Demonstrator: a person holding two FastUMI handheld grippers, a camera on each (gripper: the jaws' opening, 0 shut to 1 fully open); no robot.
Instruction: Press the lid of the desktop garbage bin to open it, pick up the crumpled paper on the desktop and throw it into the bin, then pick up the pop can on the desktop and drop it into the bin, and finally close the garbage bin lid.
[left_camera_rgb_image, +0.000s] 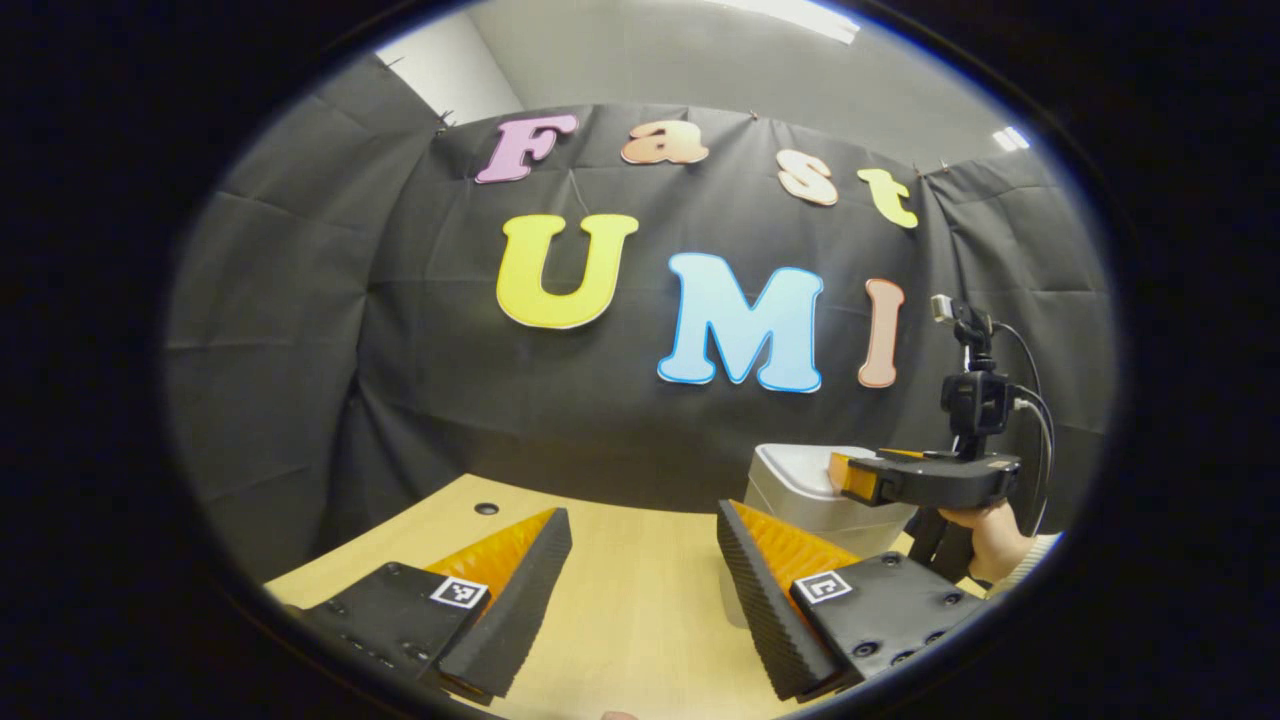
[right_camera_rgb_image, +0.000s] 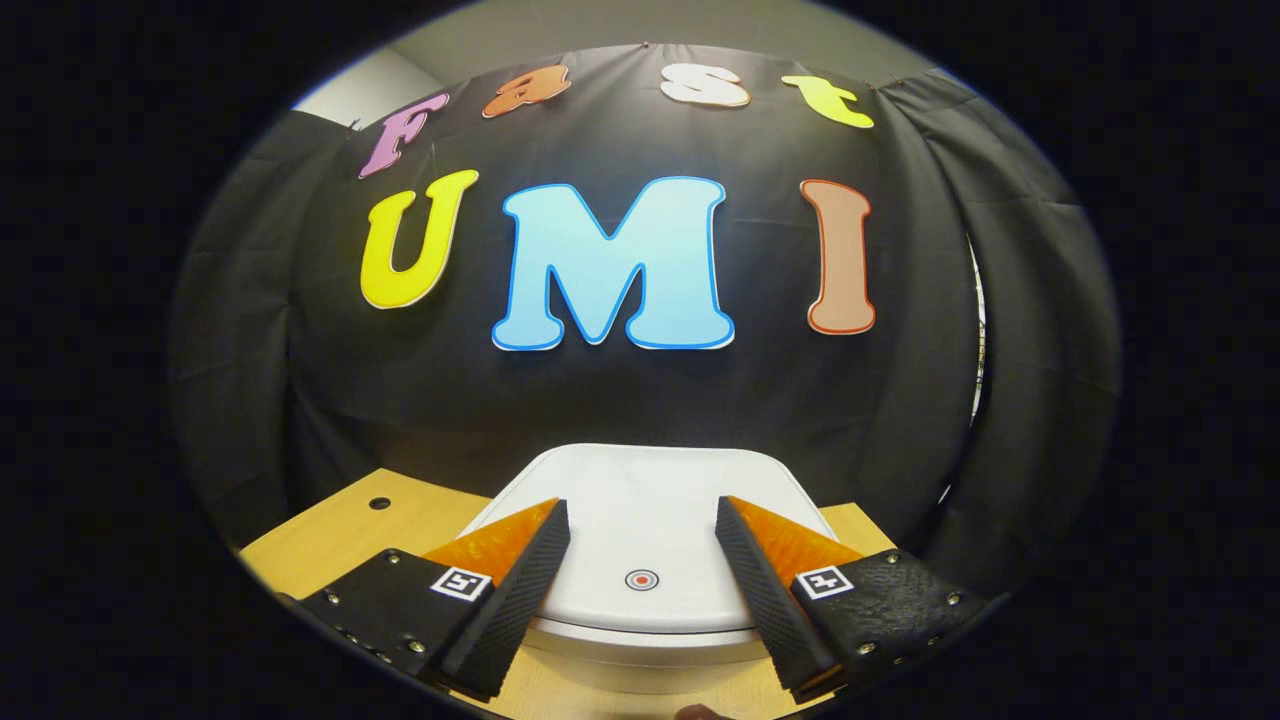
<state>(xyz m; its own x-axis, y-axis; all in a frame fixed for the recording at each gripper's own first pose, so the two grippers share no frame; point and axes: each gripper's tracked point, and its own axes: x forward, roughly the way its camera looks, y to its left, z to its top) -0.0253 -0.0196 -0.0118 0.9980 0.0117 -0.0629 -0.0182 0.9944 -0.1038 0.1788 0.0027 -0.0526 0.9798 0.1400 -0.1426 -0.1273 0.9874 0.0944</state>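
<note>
Right gripper view puts your right gripper (right_camera_rgb_image: 640, 575), jaws spread and holding nothing, over the shut bin lid (right_camera_rgb_image: 650, 500) at the desk's (right_camera_rgb_image: 350, 530) back edge, so press off its round mark (right_camera_rgb_image: 641, 579) and I'd expect it won't pop.

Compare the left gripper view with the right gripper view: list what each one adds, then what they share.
Left gripper view adds: the right gripper seen from the side over the bin, with the hand holding it and the camera mounted on it.

Right gripper view adds: the bin's closed lid from above, with its round press mark between the open fingers.

Both share: the bin, the wooden desktop with a small dark hole, and the black cloth wall.
</note>
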